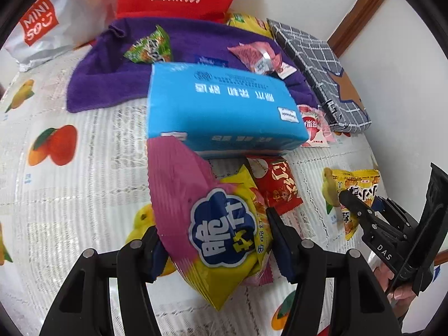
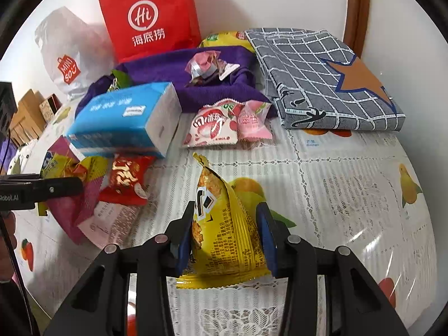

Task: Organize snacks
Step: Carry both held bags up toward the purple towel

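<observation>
Early on: left claw (image 1: 212,240) clamps pink-yellow chip bag (image 1: 196,210), right claw (image 2: 226,240) grips yellow snack pack (image 2: 224,224); other snacks w/ blue tissue pack (image 2: 123,117) mid-frame unsorted.

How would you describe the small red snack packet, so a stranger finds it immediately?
Find the big blue tissue box in the middle of the table. The red packet lies just before it, flat on the tablecloth. It alone is red with gold writing.

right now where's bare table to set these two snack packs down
Bare tablecloth lies in front of the folded checked cloth, right of the yellow snack pack in the right gripper. More lies left of the blue tissue box, below the purple towel. Crowded around the red packet and pink candies.
</observation>
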Tool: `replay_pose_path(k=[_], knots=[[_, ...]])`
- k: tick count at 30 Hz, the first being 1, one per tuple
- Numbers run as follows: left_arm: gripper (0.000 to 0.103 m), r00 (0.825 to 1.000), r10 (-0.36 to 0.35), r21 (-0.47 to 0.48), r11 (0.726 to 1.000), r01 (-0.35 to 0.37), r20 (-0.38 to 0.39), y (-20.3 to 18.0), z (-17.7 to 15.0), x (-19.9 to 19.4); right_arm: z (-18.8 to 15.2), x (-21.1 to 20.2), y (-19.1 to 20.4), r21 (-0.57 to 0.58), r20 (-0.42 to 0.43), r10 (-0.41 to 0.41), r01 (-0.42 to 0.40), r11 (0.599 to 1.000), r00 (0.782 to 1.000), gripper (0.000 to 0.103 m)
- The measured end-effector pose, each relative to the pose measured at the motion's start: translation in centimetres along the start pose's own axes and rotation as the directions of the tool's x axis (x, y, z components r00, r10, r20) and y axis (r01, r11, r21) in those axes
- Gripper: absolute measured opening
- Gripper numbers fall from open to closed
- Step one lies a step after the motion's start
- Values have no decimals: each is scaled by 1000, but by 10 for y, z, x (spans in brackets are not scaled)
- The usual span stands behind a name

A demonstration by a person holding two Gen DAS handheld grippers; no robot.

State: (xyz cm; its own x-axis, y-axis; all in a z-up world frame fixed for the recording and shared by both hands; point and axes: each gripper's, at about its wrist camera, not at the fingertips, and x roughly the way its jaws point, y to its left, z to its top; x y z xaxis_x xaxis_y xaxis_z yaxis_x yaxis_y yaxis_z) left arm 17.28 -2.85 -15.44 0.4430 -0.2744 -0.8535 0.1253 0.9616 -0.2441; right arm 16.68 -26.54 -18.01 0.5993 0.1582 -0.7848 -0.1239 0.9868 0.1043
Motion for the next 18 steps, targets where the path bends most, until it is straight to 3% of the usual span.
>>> replay_pose_path(k=[18], knots=[[60, 987, -15, 17, 1000, 12, 159, -1, 0, -79, 30, -58, 37, -35, 93, -3, 7, 999, 996, 42]])
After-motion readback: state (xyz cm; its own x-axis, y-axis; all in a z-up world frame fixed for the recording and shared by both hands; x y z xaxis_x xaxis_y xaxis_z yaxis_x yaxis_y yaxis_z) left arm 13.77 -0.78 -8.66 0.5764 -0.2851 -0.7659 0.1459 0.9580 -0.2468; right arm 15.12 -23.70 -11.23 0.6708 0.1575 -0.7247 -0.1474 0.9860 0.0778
